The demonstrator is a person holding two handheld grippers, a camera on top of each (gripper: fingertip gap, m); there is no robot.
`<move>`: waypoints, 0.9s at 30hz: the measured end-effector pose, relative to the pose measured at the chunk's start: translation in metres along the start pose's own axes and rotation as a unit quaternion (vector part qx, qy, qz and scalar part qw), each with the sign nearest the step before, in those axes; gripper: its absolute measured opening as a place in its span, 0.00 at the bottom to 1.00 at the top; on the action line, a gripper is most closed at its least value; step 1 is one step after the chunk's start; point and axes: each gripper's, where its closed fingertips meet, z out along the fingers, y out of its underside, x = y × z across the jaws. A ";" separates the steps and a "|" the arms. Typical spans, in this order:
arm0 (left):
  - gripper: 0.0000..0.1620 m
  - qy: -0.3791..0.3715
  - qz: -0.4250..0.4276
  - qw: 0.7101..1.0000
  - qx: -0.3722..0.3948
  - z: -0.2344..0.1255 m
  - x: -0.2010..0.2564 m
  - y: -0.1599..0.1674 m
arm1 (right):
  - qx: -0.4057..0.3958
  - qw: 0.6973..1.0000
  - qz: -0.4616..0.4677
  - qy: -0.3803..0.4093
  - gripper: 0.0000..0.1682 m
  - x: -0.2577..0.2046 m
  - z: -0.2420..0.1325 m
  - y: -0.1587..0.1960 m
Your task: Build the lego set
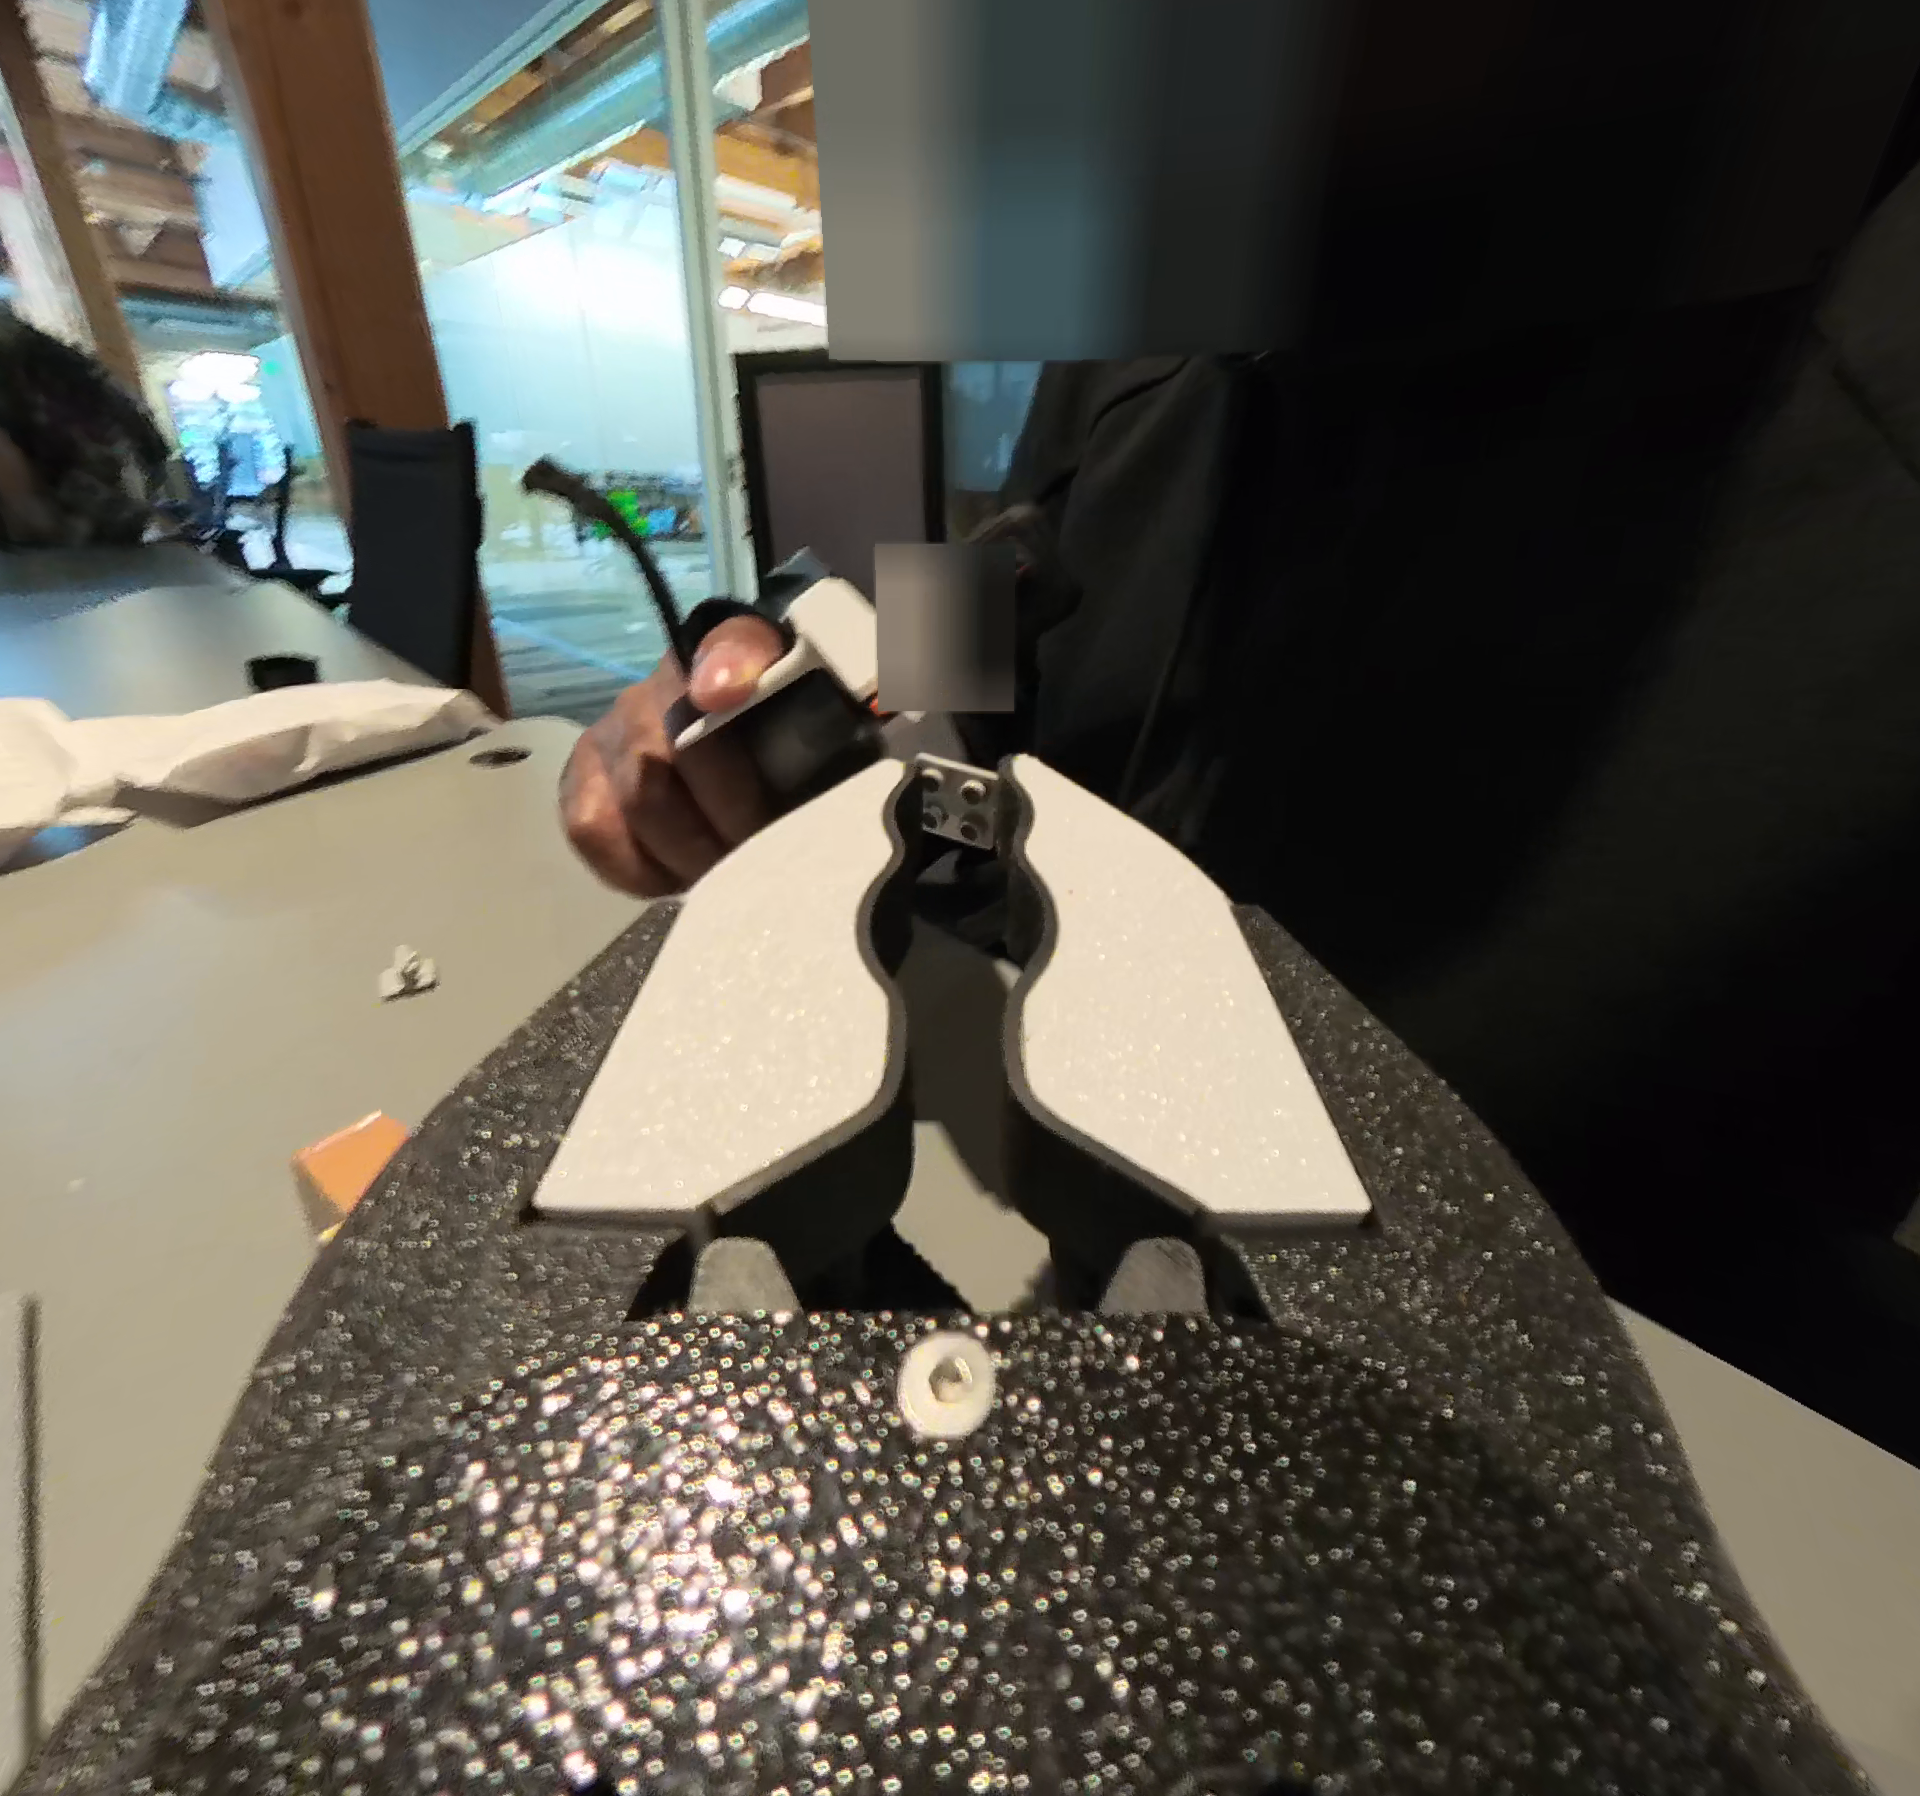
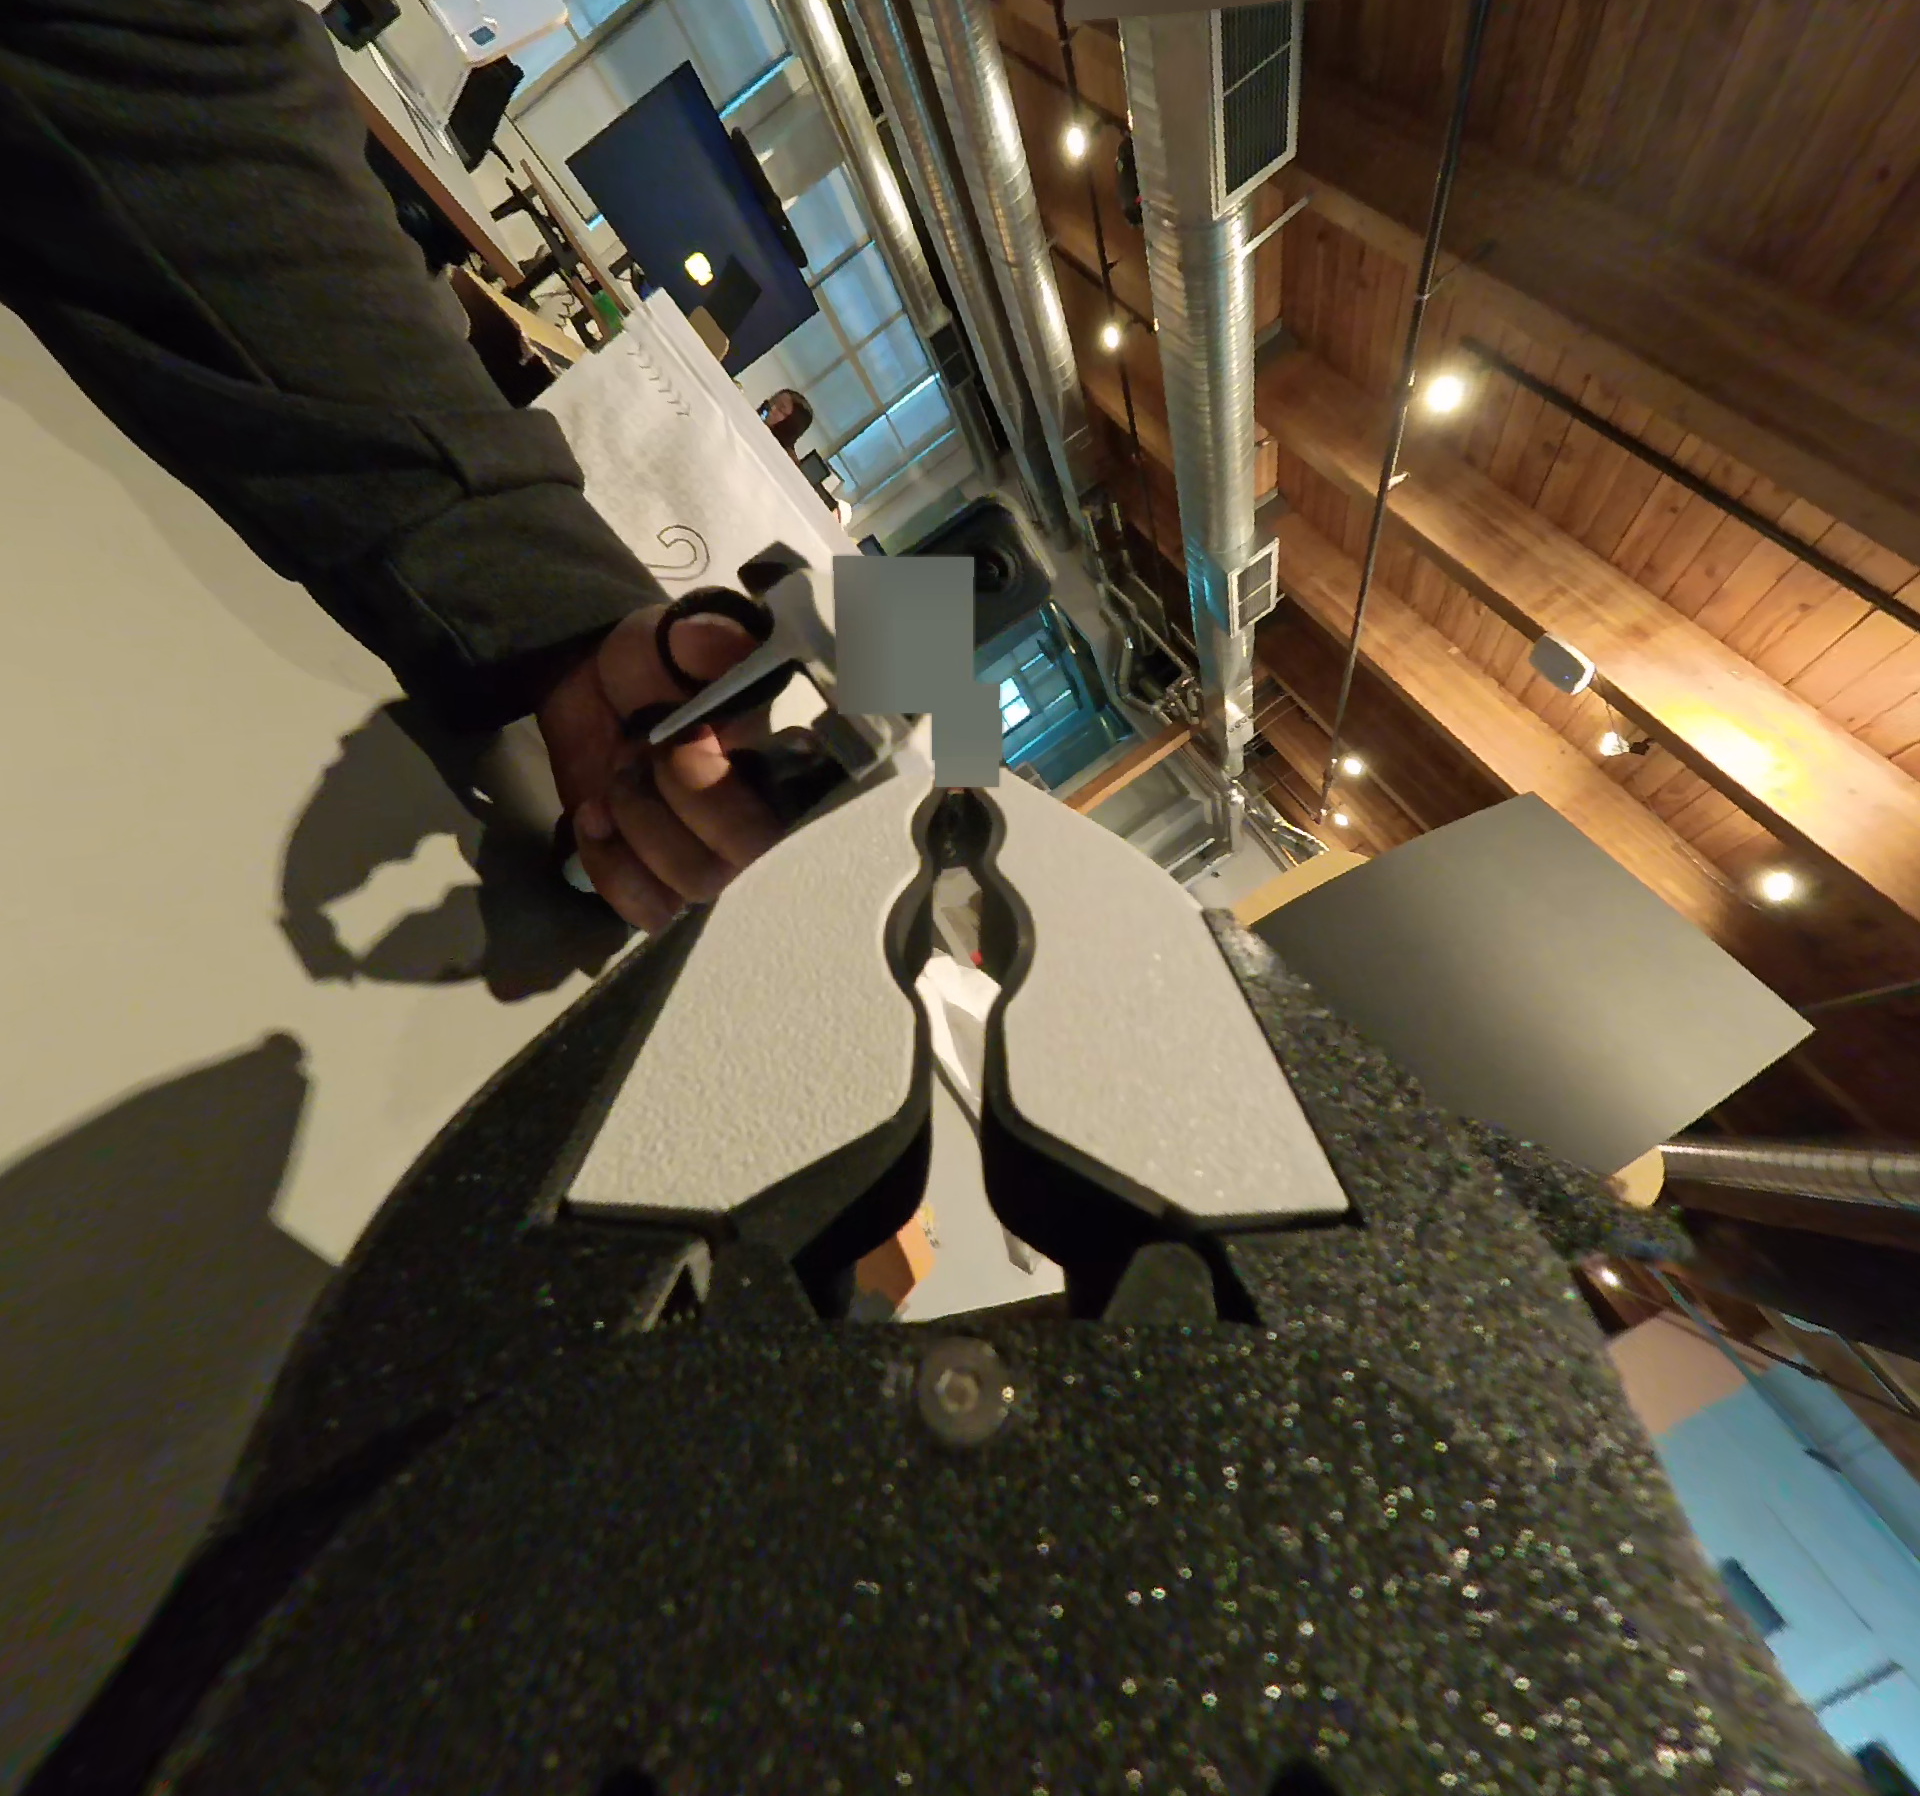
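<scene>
In the left wrist view my left gripper (image 1: 958, 796) is shut on a small grey two-by-two lego plate (image 1: 956, 804), held above the grey table (image 1: 208, 1019) with its studs facing the camera. A dark piece (image 1: 961, 858) hangs just under the plate. A hand holds my right gripper (image 1: 800, 686) just behind and left of it, its fingers hidden. In the right wrist view my right gripper (image 2: 952, 804) points up toward the ceiling with its jaws almost together. A dark bit (image 2: 951, 827) shows in the gap. A blur patch covers the tips. The left gripper's handle (image 2: 748, 676) and hand lie just beyond.
A small loose grey lego piece (image 1: 408, 972) and an orange block (image 1: 348, 1164) lie on the table at left. A crumpled white paper bag (image 1: 208, 749) lies farther back. A person in dark clothes (image 1: 1455, 707) fills the right side.
</scene>
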 end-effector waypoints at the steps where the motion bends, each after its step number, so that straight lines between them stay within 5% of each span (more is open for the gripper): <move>1: 0.08 -0.005 0.001 1.000 -0.005 0.001 -0.001 0.001 | -0.001 1.000 0.000 0.002 0.01 0.000 0.000 0.000; 27: 0.08 -0.084 -0.037 0.994 -0.055 -0.002 -0.018 0.015 | -0.078 0.987 -0.142 0.014 0.01 -0.015 0.013 0.015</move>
